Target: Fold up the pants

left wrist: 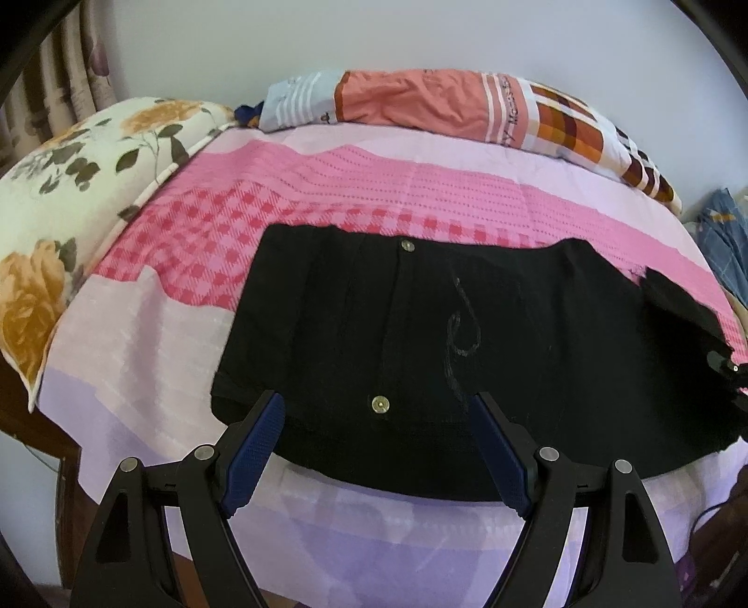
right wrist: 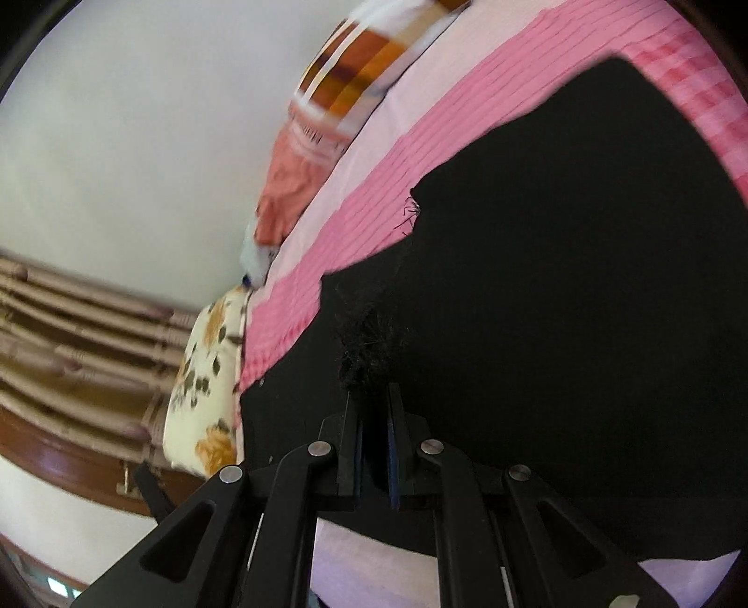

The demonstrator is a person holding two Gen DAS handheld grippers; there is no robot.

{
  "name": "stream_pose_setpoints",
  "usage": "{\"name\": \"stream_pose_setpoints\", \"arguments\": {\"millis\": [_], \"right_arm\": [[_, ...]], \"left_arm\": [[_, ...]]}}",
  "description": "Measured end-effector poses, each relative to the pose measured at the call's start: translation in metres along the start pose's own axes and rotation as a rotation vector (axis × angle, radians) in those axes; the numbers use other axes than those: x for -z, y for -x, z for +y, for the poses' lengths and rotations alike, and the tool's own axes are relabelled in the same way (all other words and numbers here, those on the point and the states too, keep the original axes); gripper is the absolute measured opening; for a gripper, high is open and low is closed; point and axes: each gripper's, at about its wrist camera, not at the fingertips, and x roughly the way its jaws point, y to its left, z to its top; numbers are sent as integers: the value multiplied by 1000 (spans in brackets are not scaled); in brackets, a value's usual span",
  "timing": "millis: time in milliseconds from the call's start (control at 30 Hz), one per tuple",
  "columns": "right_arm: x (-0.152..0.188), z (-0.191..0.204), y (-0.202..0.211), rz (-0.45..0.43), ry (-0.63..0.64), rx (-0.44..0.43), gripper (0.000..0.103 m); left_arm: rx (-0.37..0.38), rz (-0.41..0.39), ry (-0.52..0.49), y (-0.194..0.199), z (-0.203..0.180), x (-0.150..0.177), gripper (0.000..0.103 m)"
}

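A bed sheet of pink checked and pale lilac patches (left wrist: 140, 336) covers the bed. A cream pillow printed with orange flowers (left wrist: 70, 196) lies at its far left corner. A long rolled quilt in salmon, pale blue and orange-brown plaid (left wrist: 444, 105) lies along the far edge against a plain white wall (left wrist: 374, 32). Brown striped pleated curtains (left wrist: 70, 70) hang at far left. A blue patterned cloth (left wrist: 722, 234) sits at the right edge.

Text | we read only a partial vertical print, "Y Mo…", on the patchwork pillow (left wrist: 505, 105) at the bed's head | the rest too small to make out
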Motion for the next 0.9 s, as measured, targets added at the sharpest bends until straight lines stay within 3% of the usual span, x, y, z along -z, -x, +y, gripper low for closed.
{"name": "stream_pose_setpoints", "arguments": {"millis": [600, 900], "right_arm": [[26, 20, -54, 140, 84, -41, 9], [28, 22, -62, 153, 101, -38, 9]], "left_arm": [[-4, 55, -32, -12, -8, 6, 81], [-13, 63, -51, -14, -10, 7, 81]]}}
